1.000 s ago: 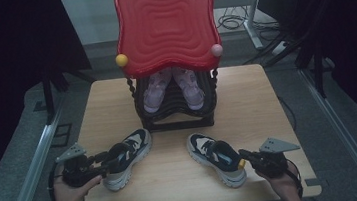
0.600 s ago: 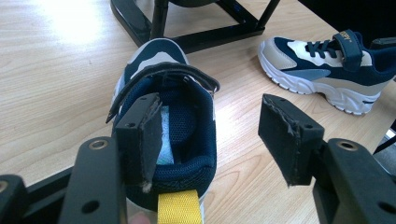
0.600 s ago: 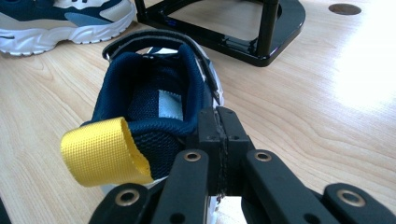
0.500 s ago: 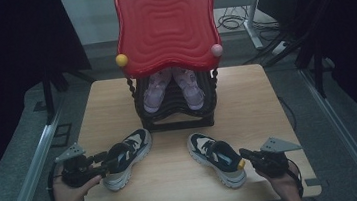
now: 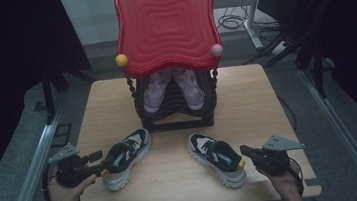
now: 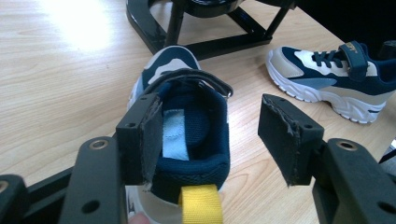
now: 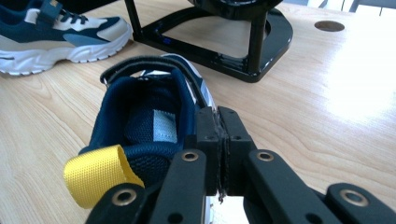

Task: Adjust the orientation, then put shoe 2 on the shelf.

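A light wooden table (image 5: 266, 96) carried a black tiered shoe rack (image 5: 175, 113) at its middle rear, with a red wavy-edged tray (image 5: 166, 24) standing upright on top of the rack, a yellow ball (image 5: 121, 60) at the tray's lower left corner and a pink ball (image 5: 216, 50) at its lower right. A pair of lilac sneakers (image 5: 171, 87) sat side by side inside the rack, toes toward the person. In front of the rack lay 2 navy, white and beige sneakers, well apart from each other. The left sneaker (image 5: 124, 157) pointed its toe toward the rack and its heel toward the left gripper (image 5: 100, 161), held in the person's left hand (image 5: 66, 195) at the table's front left edge. In the left gripper view its jaws stood wide open, 1 pad (image 6: 152, 137) inside the shoe's collar against the inner wall beside the yellow heel loop (image 6: 201, 205), the other pad (image 6: 280, 133) clear of the shoe on the outside. The right sneaker (image 5: 217, 157) lay angled with its heel toward the right gripper (image 5: 245, 153), held by the right hand (image 5: 285, 182) near the front right corner. In the right gripper view that gripper's jaws were pressed together, apparently pinching the collar edge at the heel, just beside that shoe's yellow heel loop (image 7: 95, 179). Cables (image 5: 231, 22) lay on the floor behind the table.
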Motion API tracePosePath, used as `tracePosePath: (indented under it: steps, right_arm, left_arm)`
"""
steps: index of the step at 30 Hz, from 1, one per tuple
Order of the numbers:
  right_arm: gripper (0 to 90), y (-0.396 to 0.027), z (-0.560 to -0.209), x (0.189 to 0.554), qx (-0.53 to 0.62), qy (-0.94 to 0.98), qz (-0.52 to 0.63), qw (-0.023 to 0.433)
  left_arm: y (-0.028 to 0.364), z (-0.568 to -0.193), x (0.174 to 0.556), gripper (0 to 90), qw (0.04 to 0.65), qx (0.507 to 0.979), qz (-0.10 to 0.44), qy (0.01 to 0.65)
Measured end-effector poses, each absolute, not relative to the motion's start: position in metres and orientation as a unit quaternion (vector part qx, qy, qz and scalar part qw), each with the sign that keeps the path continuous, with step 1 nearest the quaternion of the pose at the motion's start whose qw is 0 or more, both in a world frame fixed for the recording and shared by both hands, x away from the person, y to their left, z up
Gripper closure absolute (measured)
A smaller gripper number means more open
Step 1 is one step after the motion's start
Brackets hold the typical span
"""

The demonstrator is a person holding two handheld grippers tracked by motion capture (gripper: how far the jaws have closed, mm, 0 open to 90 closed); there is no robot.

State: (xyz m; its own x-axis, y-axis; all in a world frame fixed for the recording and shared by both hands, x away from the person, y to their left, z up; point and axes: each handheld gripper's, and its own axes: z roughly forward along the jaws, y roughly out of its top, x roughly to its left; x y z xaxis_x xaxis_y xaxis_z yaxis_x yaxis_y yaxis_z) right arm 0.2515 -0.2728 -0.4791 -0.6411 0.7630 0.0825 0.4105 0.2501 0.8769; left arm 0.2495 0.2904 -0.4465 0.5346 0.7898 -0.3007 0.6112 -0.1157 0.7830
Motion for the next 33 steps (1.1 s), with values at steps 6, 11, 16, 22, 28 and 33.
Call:
tracePosePath:
  steps: [6,11,16,22,28,33]
  right_arm:
    - [70.3,-0.275,-0.471,0.254,0.379,0.758,0.500,0.181]
    - [60.1,-0.275,-0.465,0.258,0.375,0.754,0.511,0.174]
    - [55.3,-0.270,-0.463,0.265,0.371,0.757,0.509,0.170]
    - [53.9,-0.267,-0.459,0.271,0.370,0.759,0.507,0.173]
    - [54.0,-0.267,-0.456,0.269,0.368,0.761,0.504,0.177]
    - [54.0,-0.271,-0.458,0.268,0.375,0.759,0.503,0.176]
  left_arm:
    - [0.296,-0.445,0.254,40.1,0.467,0.737,0.100,0.478]
    - [0.296,-0.444,0.263,40.1,0.466,0.741,0.098,0.474]
    - [0.298,-0.454,0.282,40.2,0.449,0.749,0.088,0.480]
    - [0.300,-0.466,0.299,41.1,0.433,0.761,0.066,0.478]
    - [0.296,-0.473,0.311,45.3,0.422,0.778,0.059,0.461]
    - [0.293,-0.481,0.319,48.7,0.408,0.792,0.047,0.451]
